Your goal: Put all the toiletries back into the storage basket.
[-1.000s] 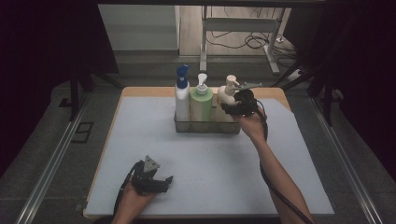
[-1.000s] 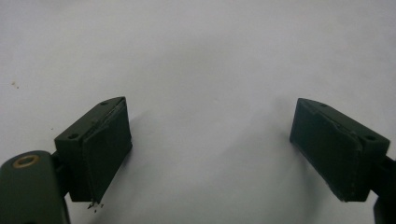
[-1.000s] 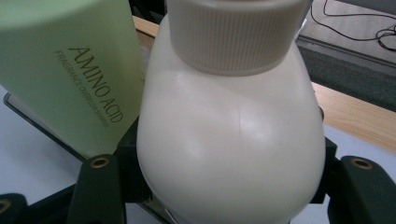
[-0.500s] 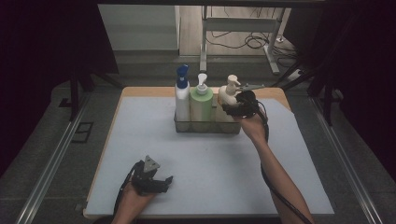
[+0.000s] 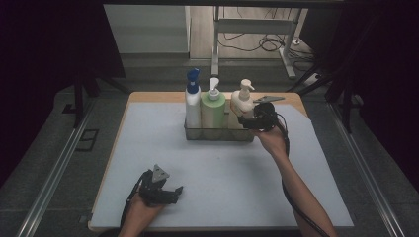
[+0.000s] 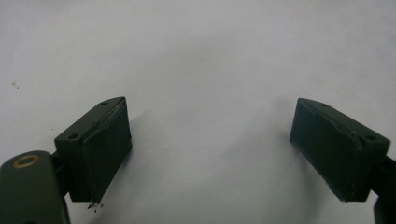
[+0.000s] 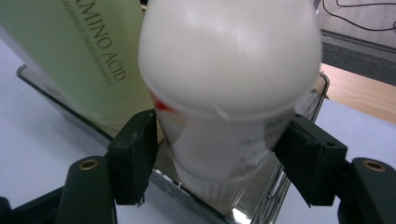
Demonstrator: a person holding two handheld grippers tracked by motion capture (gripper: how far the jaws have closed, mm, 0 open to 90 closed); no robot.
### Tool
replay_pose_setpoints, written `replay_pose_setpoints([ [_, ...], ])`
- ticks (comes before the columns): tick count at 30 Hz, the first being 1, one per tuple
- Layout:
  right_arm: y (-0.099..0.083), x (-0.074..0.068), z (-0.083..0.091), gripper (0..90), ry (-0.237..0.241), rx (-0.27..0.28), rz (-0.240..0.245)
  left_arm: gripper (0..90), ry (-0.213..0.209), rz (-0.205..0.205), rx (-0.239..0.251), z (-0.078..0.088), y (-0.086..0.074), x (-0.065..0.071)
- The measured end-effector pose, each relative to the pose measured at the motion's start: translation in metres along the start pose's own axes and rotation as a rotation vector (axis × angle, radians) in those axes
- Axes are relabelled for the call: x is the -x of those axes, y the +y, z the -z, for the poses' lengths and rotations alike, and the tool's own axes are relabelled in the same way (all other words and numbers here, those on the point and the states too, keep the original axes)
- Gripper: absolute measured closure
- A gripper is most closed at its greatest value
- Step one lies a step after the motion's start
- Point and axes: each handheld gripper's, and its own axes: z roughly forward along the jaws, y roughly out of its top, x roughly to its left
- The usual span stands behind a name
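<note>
High view: a white mat (image 5: 222, 173) covers a wooden table (image 5: 148, 96) ringed by dark curtains, with cables on the floor beyond; the left gripper (image 5: 168, 191) rests on the mat near the front edge, and the right gripper (image 5: 244, 121) sits at the white pump bottle (image 5: 242, 101) standing in the metal caddy (image 5: 217, 133). Left gripper view: its jaws stand wide apart over bare mat, nothing between them. Right gripper view: the jaws have just been opening; the white pump bottle stands between the fingers (image 7: 135, 154), whose pads sit just clear of it, a green bottle (image 7: 79, 56) left of the fingers.

3 pump bottles (image 5: 213, 107), 1 wire basket (image 5: 217, 134), 2 tongs (image 5: 168, 190), 1 table (image 5: 222, 173).
</note>
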Motion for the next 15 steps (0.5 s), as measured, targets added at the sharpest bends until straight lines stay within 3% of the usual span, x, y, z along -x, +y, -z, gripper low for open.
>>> replay_pose_setpoints([
  [8,-0.009,0.003,0.014,35.8,0.031,-0.005,0.013,12.3,0.0,-0.001,0.0,0.0,0.0,0.0],
  [15,-0.014,0.007,0.023,41.6,0.031,-0.005,0.018,12.3,0.0,0.0,0.0,0.0,0.0,0.0],
])
